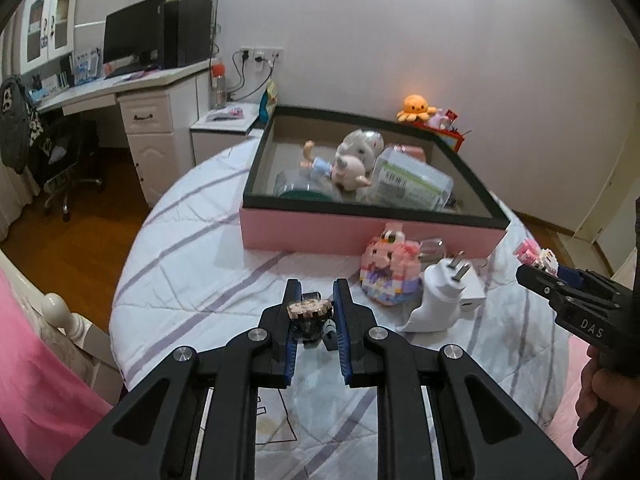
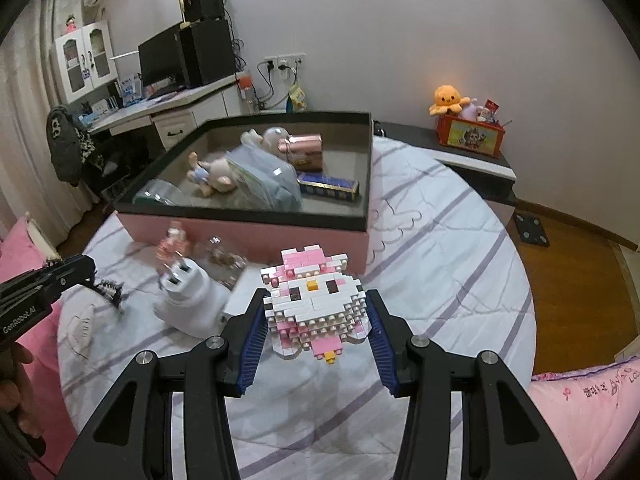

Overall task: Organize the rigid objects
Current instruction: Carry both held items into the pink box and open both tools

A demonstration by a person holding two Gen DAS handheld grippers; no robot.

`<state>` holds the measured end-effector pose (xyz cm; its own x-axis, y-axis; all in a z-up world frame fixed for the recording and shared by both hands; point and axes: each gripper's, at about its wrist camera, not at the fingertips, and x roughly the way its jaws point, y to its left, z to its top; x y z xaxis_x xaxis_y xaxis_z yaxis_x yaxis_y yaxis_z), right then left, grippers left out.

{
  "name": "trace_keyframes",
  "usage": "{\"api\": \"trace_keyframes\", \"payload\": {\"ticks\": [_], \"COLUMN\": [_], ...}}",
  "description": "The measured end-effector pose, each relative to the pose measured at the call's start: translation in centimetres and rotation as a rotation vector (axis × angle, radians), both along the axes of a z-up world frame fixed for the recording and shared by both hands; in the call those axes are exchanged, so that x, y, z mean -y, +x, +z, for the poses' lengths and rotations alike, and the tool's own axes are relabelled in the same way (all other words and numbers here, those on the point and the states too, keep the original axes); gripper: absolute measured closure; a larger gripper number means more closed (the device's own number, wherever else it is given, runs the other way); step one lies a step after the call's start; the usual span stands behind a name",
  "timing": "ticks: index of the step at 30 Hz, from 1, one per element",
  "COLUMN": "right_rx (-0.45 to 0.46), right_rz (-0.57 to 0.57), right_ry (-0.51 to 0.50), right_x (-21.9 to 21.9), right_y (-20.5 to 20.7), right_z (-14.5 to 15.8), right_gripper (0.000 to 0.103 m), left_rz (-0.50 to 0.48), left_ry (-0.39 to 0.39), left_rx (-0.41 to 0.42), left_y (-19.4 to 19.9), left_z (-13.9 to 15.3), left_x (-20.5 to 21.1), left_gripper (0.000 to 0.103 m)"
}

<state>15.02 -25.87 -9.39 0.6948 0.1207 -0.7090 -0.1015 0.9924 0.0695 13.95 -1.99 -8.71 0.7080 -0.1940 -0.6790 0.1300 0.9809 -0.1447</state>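
My left gripper (image 1: 315,298) is shut on a small dark hair clip with a speckled top (image 1: 310,307), held above the bed. My right gripper (image 2: 316,320) is shut on a white and pink brick-built cat figure (image 2: 314,298), also held above the bed; it shows at the right of the left wrist view (image 1: 538,258). The pink box with a black rim (image 1: 372,236) lies ahead on the bed and holds toys, a clear tub and a can. A pastel brick-built figure (image 1: 390,270) and a white plug charger (image 1: 452,284) lie in front of the box.
The bed has a white quilt with purple stripes (image 2: 440,240). A desk with a monitor (image 1: 132,40) stands at the back left, with an office chair. An orange octopus plush (image 2: 448,98) sits on a red crate at the back right. Pink pillows flank the bed.
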Motion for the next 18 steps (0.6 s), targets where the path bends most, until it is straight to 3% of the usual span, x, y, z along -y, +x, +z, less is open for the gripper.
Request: {"api": "trace_keyframes", "payload": {"ticks": [9, 18], "right_rx": [0.096, 0.101], "right_rz": [0.046, 0.067], "right_ry": [-0.009, 0.015], "right_x": [-1.2, -1.5], "right_y": [2.4, 8.6], "right_z": [4.4, 5.7], "right_gripper": [0.055, 0.055], "left_rz": [-0.033, -0.064], "left_ry": [-0.012, -0.031], "left_rx": [0.098, 0.173], "left_y": [1.3, 7.9], "left_z": [4.6, 8.4], "left_x": [0.5, 2.3], "left_gripper": [0.087, 0.087]}}
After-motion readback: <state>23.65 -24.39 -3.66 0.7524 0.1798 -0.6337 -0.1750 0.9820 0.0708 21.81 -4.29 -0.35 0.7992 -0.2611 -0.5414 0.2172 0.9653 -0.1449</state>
